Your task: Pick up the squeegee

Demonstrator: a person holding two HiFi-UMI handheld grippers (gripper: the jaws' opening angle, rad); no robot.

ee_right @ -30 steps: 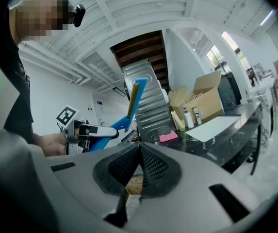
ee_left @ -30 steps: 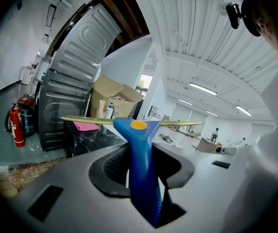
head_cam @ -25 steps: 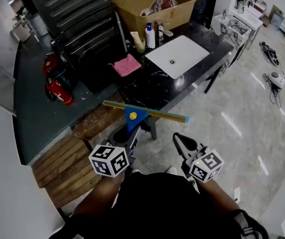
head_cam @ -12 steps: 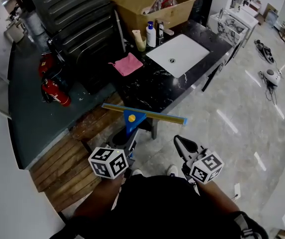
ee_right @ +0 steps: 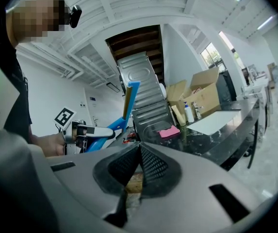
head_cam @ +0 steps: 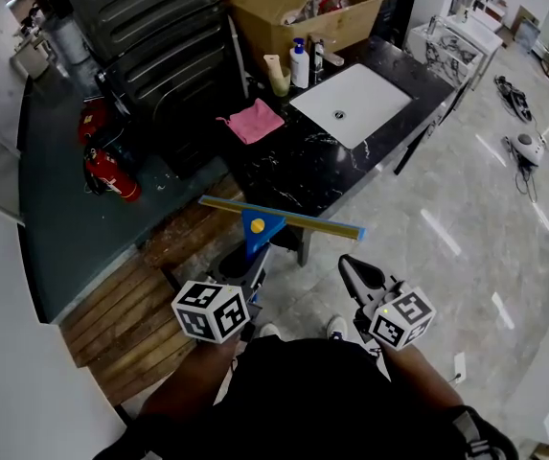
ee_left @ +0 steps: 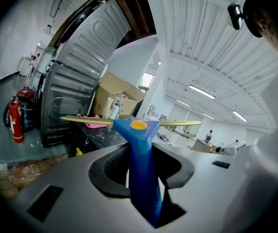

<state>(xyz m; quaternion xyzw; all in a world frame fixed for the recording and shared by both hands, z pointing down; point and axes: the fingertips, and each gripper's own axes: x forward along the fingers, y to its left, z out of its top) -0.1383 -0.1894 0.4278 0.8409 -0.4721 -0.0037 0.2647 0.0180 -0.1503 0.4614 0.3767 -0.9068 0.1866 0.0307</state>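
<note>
The squeegee (head_cam: 258,226) is gripped by its blue handle between the jaws of the left gripper (head_cam: 251,264). It is held in the air in front of the person, clear of any support. In the left gripper view the handle (ee_left: 141,178) is seen clamped between the two dark pads, with the yellow blade (ee_left: 88,122) set crosswise beyond them. The jaws of the right gripper (head_cam: 350,267) are pressed together on nothing, as is shown in its own view (ee_right: 138,155), and it is carried beside the left, apart from the tool.

Compared with a second ago, very little has altered. The same grip is kept and the blade lies at the same angle. The dark surface (head_cam: 303,175) with its white sink (head_cam: 351,103) and pink cloth (head_cam: 252,121) has slid slightly in the head view. This is probably a small drift of the person rather than any handling. The lift is therefore judged to be done already, and only a steady hold seems to be needed.
</note>
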